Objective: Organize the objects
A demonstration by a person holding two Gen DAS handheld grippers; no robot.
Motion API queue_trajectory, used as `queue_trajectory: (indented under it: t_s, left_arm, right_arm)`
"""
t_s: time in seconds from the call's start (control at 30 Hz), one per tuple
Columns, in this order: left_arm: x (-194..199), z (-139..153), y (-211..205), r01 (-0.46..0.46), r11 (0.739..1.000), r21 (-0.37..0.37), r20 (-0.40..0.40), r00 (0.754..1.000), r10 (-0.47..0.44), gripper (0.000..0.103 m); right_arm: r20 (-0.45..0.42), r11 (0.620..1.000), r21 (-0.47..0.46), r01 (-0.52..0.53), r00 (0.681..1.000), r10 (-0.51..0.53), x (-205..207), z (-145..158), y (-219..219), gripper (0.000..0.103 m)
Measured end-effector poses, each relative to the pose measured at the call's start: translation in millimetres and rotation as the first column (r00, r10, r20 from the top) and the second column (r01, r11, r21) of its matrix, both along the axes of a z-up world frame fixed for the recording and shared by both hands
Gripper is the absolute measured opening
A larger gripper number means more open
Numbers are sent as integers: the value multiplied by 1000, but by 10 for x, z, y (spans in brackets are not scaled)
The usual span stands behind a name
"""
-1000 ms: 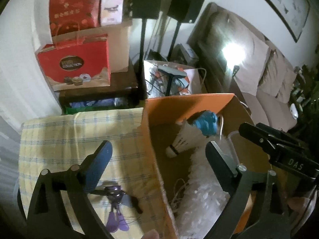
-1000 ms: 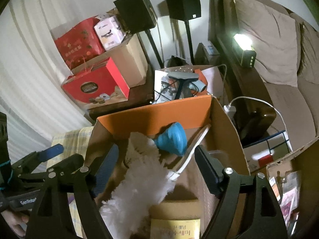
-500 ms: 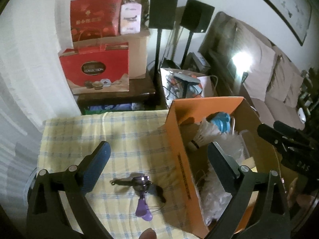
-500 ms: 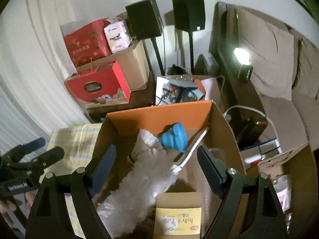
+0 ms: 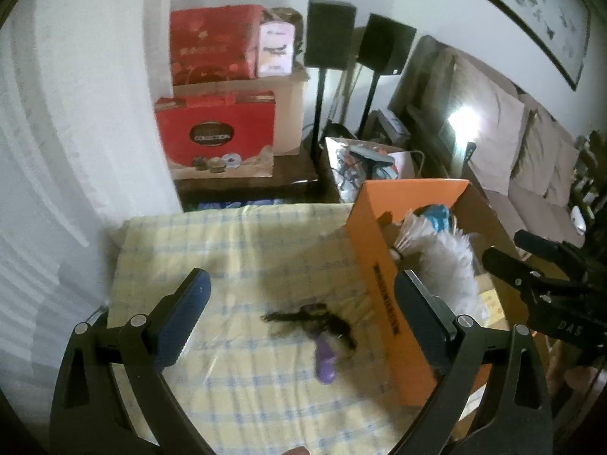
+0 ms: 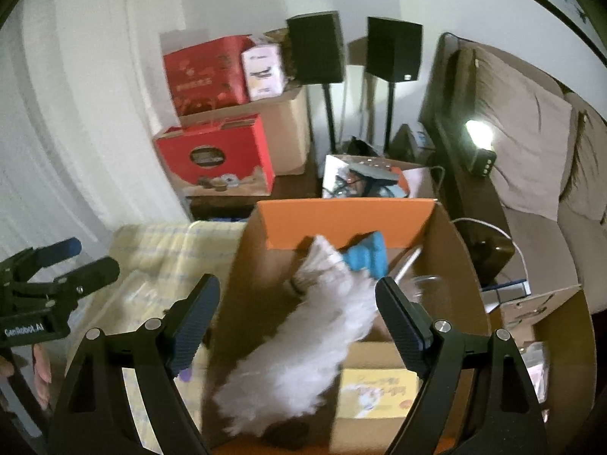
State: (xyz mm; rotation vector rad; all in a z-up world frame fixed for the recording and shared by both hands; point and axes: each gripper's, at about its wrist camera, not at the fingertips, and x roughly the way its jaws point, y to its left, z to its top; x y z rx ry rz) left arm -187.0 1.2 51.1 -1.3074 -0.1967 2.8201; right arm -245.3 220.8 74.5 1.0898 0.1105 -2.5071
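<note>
Shifted since one second ago: left-wrist view now centred over yellow checked cloth (image 5: 235, 250) rather than over orange box (image 5: 383, 288); key bunch (image 5: 315, 322) now between the left claw's fingers in frame, formerly low at the left finger. Right-wrist view drawn back; yellow packet (image 6: 375, 390) now visible inside the box. Right jaws just opening a little, nothing between them.

Listed left to right:

- Left claw (image 5: 299, 326): jaws spread wide, empty, above the cloth. Blue pad on left finger.
- Tabletop covering: yellow checked cloth, blue lines, smooth.
- Key bunch: dark ring with a purple tag (image 5: 324, 360), lying on the cloth just beside the box's orange wall, not touching the claw. Blurred; details unclear.
- Orange box: open-topped cardboard, orange outside, brown inside, standing at the right edge of the cloth.
- Contents of box: white feather duster (image 6: 303, 345) lying lengthwise; shuttlecock-like white piece (image 5: 411, 233) at far end; blue object (image 6: 366, 256) against the far wall; yellow packet at near right.
- Right claw (image 6: 297, 318): jaws wide apart, gripping nothing, over the box interior above the duster.

Background: red gift boxes (image 5: 216, 140) stacked at the wall, two black speakers (image 5: 330, 38) on stands, sofa (image 5: 523, 159) at far right.
</note>
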Motion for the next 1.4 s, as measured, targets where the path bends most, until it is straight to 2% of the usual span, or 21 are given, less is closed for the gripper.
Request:
queue_trajectory:
  t_s: [0.5, 0.8, 1.07, 1.13, 1.23, 1.4]
  left_arm:
    - [550, -221, -725, -74, 997, 11, 40, 997, 73, 97]
    - [651, -565, -991, -112, 994, -1, 97, 989, 112, 97]
    - [641, -940, -1040, -99, 994, -53, 152, 983, 106, 96]
    - [622, -1017, -1075, -104, 993, -58, 168, 979, 113, 94]
    - [589, -1127, -1123, -104, 993, -56, 188, 976, 112, 84]
    - [548, -1281, -1168, -94, 994, -57, 222, 969, 105, 62]
  right_arm:
    - [16, 987, -10, -161, 987, 161, 435, -107, -640, 86]
    - [65, 974, -17, -227, 972, 228, 515, -303, -926, 85]
    - [99, 966, -15, -260, 961, 260, 483, -432, -1113, 84]
    - [103, 964, -5, -267, 958, 266, 461, -450, -1160, 84]
    - [121, 957, 10, -290, 950, 287, 405, -486, -1244, 81]
    - [192, 937, 58, -345, 925, 329, 229, -611, -1458, 64]
